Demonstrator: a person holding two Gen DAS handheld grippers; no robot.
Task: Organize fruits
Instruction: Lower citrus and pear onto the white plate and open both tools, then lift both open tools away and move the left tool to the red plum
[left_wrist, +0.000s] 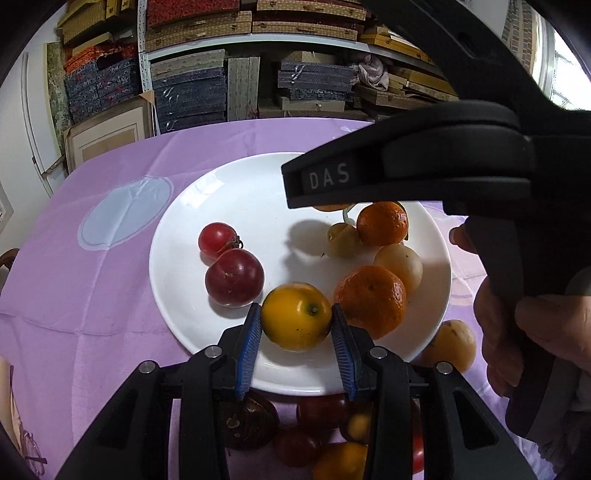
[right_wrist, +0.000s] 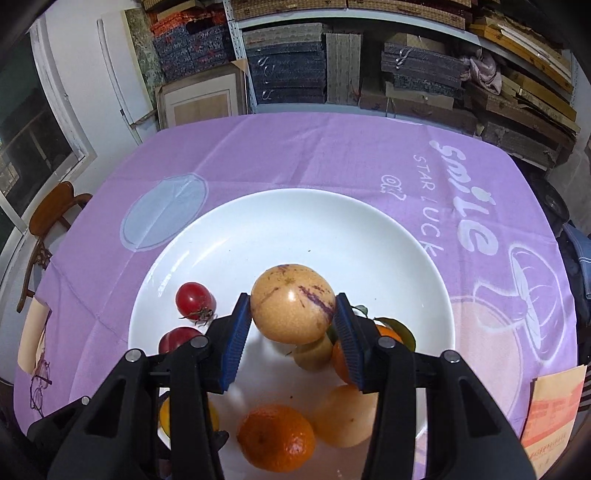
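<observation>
Left wrist view: purple tablecloth (left_wrist: 110, 295) with a pale blue disc print (left_wrist: 125, 214) at far left. On it, a white plate (left_wrist: 229, 184). On the plate, left to right: a small red tomato (left_wrist: 218, 240) touching a larger dark red fruit (left_wrist: 234, 277) just nearer; a yellow-orange fruit (left_wrist: 295, 315) held above the near rim in the left gripper (left_wrist: 295, 328), blue pads pressed on both its sides, jaws narrowly parted; two mandarins (left_wrist: 371, 299), near and far, with pale yellow fruits between and beside them. More fruit lies off the plate at its near edge. The right gripper crosses overhead at right.

Right wrist view: right gripper (right_wrist: 293, 321), jaws narrowly parted, both pads pressing a tan, purple-streaked round fruit (right_wrist: 291, 302) held above the plate's middle.
</observation>
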